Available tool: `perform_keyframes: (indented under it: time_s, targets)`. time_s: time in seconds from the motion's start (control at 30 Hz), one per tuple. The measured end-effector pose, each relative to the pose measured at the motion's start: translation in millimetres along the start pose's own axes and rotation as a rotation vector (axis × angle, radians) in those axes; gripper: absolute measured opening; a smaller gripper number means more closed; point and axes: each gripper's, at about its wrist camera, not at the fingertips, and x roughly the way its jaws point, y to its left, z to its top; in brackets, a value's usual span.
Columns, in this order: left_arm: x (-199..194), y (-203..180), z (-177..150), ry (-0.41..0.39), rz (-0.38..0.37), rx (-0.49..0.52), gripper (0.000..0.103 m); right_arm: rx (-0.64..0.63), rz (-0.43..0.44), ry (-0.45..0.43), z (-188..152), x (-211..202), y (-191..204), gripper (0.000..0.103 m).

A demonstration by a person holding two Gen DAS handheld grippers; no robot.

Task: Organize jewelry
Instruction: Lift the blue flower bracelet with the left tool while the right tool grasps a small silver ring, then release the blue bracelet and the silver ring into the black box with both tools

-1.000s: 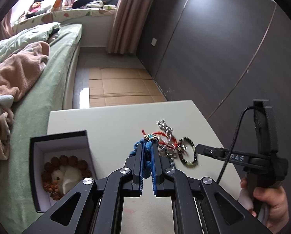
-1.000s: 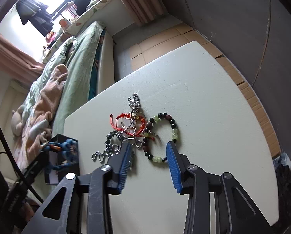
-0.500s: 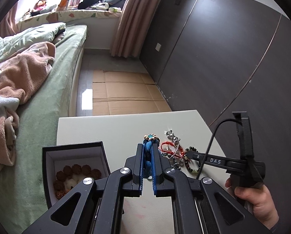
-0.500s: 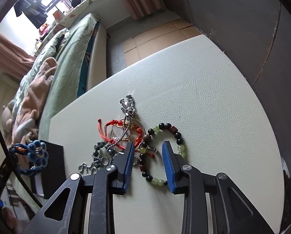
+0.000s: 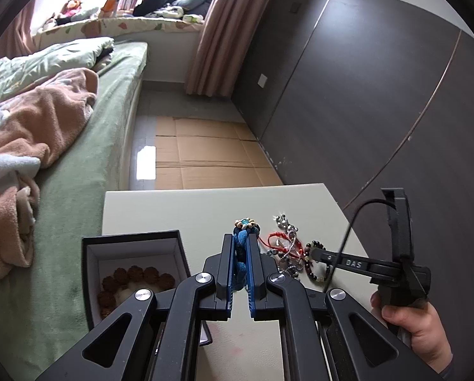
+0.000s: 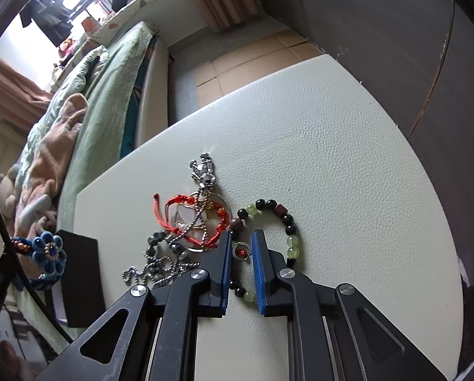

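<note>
1. My left gripper (image 5: 240, 247) was clamped on the blue knitted flower bracelet (image 5: 240, 254), held up above the table (image 6: 332, 146) just right of the open black box (image 5: 91, 254). From the right wrist camera I saw the same flower (image 6: 48, 250) hanging in the air beside the box's dark wall.
2. I judged that bracelet soft and very light: yarn and small beads, it would squash and not slip, and a pinch anywhere on the band would do.
3. My right gripper (image 6: 241, 247) was narrowed around the near side of the bead bracelet (image 6: 278, 219), blue pads either side of a small ring with a red bead (image 6: 241, 250). I could not tell whether the pads already pressed on the beads.
4. Those beads looked hard, smooth and round, strung on cord, so I expected them to roll or squirt out of a shallow pinch. I would take the strand across two beads, deep between the pads.
5. The red cord bracelet (image 6: 186, 219) and the silver chain (image 6: 160, 263) lay tangled against it; lifting one might drag the others.
6. Hidden: the brown wooden beads (image 5: 135, 277) in the box were partly covered by my left gripper's frame, and the near part of the bead bracelet ran under the right gripper's fingers.
</note>
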Motion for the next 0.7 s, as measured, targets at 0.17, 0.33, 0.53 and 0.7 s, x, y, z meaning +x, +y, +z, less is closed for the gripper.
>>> perform_keyframes:
  time_s: [0.17, 0.33, 0.53, 0.7]
  targets:
    - [-9.9, 9.1, -0.6, -0.021, 0.02, -0.018, 0.007, 0.002, 0.047, -0.03, -3.1, -15.3, 3.8, 0.015]
    - [-18.7, 25.2, -1.4, -0.035, 0.057, -0.047, 0.007, -0.016, 0.104, -0.058, -12.2, -30.6, 14.0, 0.015]
    - [-23.1, 42.8, -2.3, -0.035, 0.104, -0.072, 0.007, -0.061, 0.16, -0.088, -20.3, -43.4, 33.1, 0.015]
    - [-20.8, 57.1, -3.2, -0.003, 0.124, -0.112, 0.01, -0.102, 0.204, -0.101, -25.2, -47.6, 54.5, 0.015]
